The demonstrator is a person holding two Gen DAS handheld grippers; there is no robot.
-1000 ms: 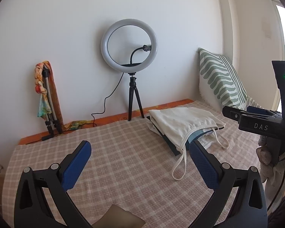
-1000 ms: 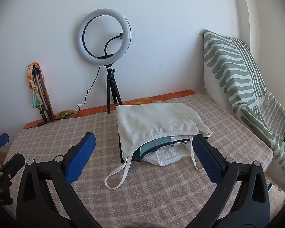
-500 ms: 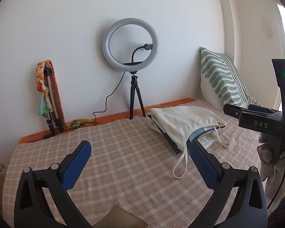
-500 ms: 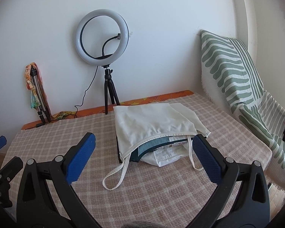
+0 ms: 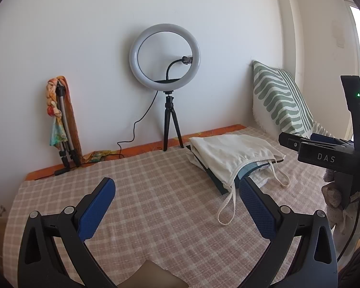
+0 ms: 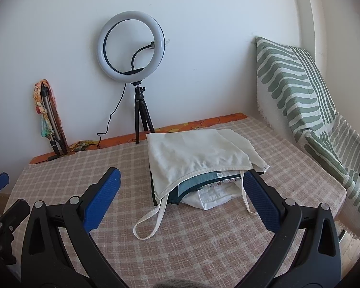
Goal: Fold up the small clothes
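Observation:
A cream cloth bag (image 6: 196,153) with two long straps lies on the checked bed cover (image 6: 204,240), with folded teal and white clothes (image 6: 204,187) showing in its open mouth. It also shows in the left wrist view (image 5: 230,153) at the right. My left gripper (image 5: 175,206) is open and empty, held above the cover left of the bag. My right gripper (image 6: 180,196) is open and empty, hovering just in front of the bag's mouth. It shows from the side in the left wrist view (image 5: 324,153).
A ring light on a black tripod (image 6: 134,72) stands at the wall behind the bag. A folded tripod with a colourful scarf (image 6: 48,120) leans at the back left. A green-striped cushion (image 6: 297,91) leans at the right. The bed's right edge (image 6: 340,196) is near.
Both views have shifted slightly; the bag sits a little closer and lower in the right wrist view. Both grippers stay open and empty.

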